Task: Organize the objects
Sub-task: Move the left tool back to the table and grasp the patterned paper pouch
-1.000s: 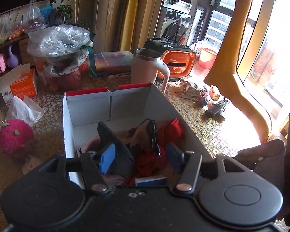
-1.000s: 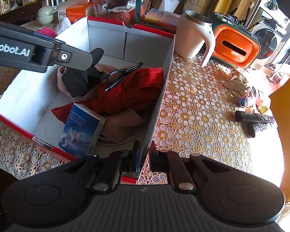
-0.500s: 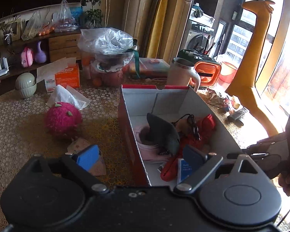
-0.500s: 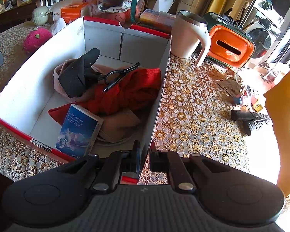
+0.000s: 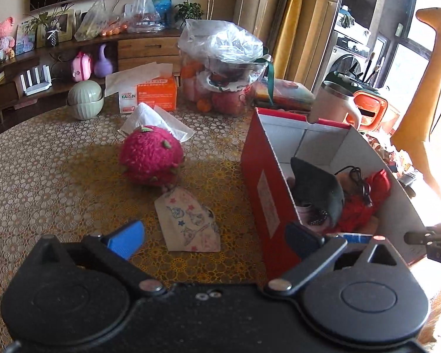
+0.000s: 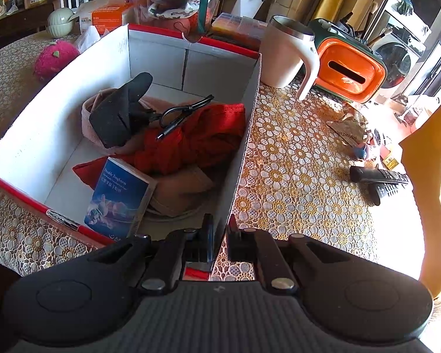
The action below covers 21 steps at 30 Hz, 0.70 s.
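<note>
A red and white cardboard box (image 5: 267,182) (image 6: 58,123) stands on the lace-covered table. In it lie a dark soft thing (image 6: 117,117), a red cloth (image 6: 203,138), a black cable (image 6: 179,114) and a blue booklet (image 6: 117,200). My right gripper (image 6: 220,226) is shut on the box's near right wall. My left gripper (image 5: 213,232) hangs to the left of the box, jaws opening wide and gripping nothing. A folded patterned cloth (image 5: 188,220) lies on the table just ahead of it. Beyond that sits a pink plush fruit (image 5: 151,156).
At the back stand an orange tissue box (image 5: 155,94), a plastic-wrapped fruit basket (image 5: 223,67) and a pale green bowl (image 5: 85,100). Right of the box are a white mug (image 6: 285,56), an orange and green case (image 6: 350,70) and two remotes (image 6: 379,179).
My left gripper let go of the dark soft thing in the box, swung out to the left over the table and spread its jaws. The right gripper has kept still.
</note>
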### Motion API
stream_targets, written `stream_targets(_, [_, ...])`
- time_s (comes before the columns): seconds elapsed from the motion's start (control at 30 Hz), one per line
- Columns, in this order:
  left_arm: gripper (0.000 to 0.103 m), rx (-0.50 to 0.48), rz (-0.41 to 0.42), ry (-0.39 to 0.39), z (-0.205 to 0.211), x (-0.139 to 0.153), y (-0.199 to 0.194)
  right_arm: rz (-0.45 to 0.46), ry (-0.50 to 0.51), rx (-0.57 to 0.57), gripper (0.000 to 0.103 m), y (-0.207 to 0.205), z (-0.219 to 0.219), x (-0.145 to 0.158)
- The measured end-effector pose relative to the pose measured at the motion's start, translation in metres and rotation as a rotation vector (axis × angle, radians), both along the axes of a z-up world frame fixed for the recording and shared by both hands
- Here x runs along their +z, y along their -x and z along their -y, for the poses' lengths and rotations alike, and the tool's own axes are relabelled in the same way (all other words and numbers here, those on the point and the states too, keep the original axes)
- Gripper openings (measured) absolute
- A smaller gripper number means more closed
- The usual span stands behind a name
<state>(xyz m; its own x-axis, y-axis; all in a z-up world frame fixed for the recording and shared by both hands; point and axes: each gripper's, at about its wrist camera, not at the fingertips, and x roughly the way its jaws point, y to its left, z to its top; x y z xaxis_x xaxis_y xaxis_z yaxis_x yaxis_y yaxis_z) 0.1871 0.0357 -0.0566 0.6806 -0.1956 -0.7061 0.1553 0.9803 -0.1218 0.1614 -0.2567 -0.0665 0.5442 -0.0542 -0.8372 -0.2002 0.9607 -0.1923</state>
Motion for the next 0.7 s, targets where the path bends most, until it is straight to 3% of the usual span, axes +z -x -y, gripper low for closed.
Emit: stream_targets(0.7, [0.102, 0.107, -0.056, -0.105, -0.003, -0.073, -0.072, 0.009, -0.026, -0.002, 0.009, 0.002, 0.003, 0.001])
